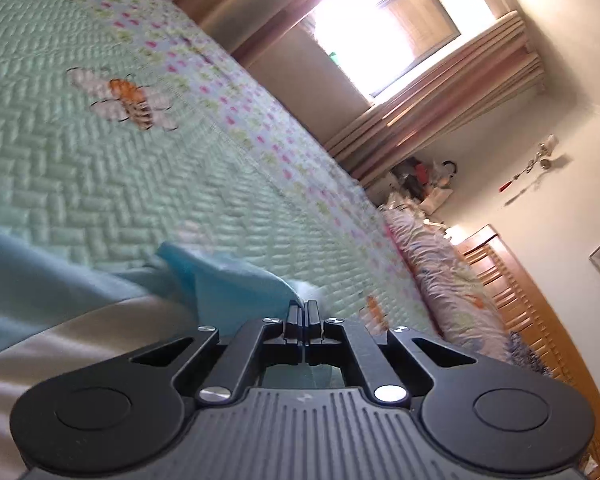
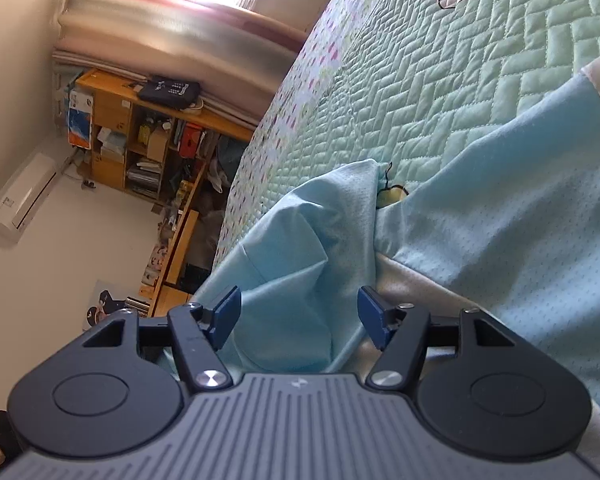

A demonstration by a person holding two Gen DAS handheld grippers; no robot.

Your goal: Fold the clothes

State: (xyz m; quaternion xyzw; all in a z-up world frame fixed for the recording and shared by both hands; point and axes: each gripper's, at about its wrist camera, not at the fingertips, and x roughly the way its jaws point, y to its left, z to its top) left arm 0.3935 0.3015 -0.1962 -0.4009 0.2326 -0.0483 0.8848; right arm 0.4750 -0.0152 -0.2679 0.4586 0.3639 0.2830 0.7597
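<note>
A light blue garment (image 1: 228,280) with a cream panel (image 1: 80,340) lies on the green quilted bed (image 1: 120,184). My left gripper (image 1: 305,308) is shut, its black fingers pinching the garment's blue edge at their tips. In the right wrist view a rumpled blue sleeve (image 2: 300,240) rises between the blue pads (image 2: 226,316) of my right gripper (image 2: 300,308). That gripper stands open and neither pad presses on the fabric. The garment's body (image 2: 500,208) spreads to the right, with its cream part (image 2: 416,300) just under the right finger.
Along the bed's far side runs a flowered quilt border (image 1: 260,120). A pillow (image 1: 452,280) lies against the wooden headboard (image 1: 512,292). A bright curtained window (image 1: 380,28) is behind. A crowded wooden shelf (image 2: 140,144) stands past the bed's edge.
</note>
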